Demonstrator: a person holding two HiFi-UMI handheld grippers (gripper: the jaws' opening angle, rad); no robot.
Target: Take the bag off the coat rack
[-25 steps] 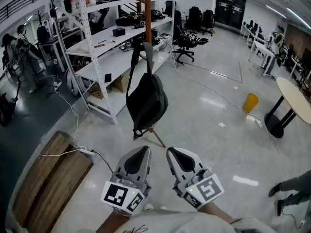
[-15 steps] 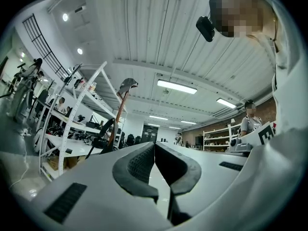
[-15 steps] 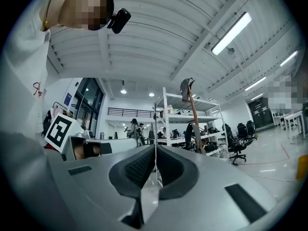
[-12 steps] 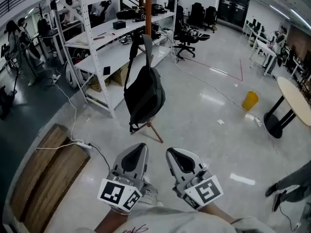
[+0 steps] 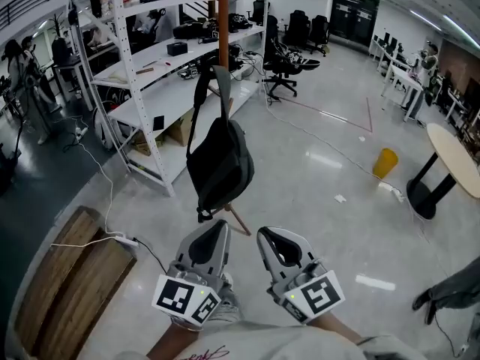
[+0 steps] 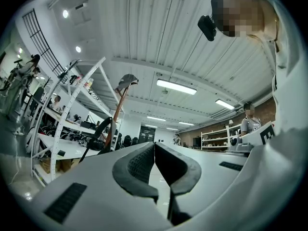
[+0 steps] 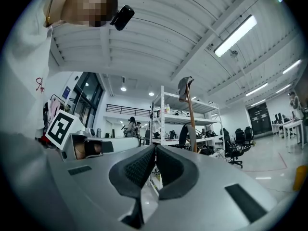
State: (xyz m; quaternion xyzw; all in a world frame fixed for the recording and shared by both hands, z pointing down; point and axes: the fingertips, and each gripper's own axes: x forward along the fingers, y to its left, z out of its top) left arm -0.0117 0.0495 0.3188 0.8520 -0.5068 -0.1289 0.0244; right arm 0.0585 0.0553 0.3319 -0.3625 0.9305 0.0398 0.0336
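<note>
Removal of the bag (image 5: 220, 163) has not begun: this black backpack hangs by its shoulder straps (image 5: 201, 100) from the reddish-brown pole of the coat rack (image 5: 223, 21), its body resting against the pole just above the rack's splayed feet, and nothing touches it. Everything is left to do, as I judge it: reach the straps, take hold, lift them off the rack and carry the bag away. Both tools sit low and close to the person, well short of the bag. The left gripper (image 5: 220, 228) has its fingers closed, pads pressed together with nothing between them; the right gripper (image 5: 265, 233) is the same, fingers shut and empty, so each would need to open before any grasp. Counting: one bag, one coat rack with one cap (image 6: 127, 80) perched on its top, two grippers. Farther out, one white shelving unit (image 5: 142, 96) stands just behind the rack, loaded with equipment, one yellow bin (image 5: 385, 160) sits on the polished floor (image 5: 315, 201) well to the right, and one wooden platform (image 5: 64, 276) lies at the lower left.
</note>
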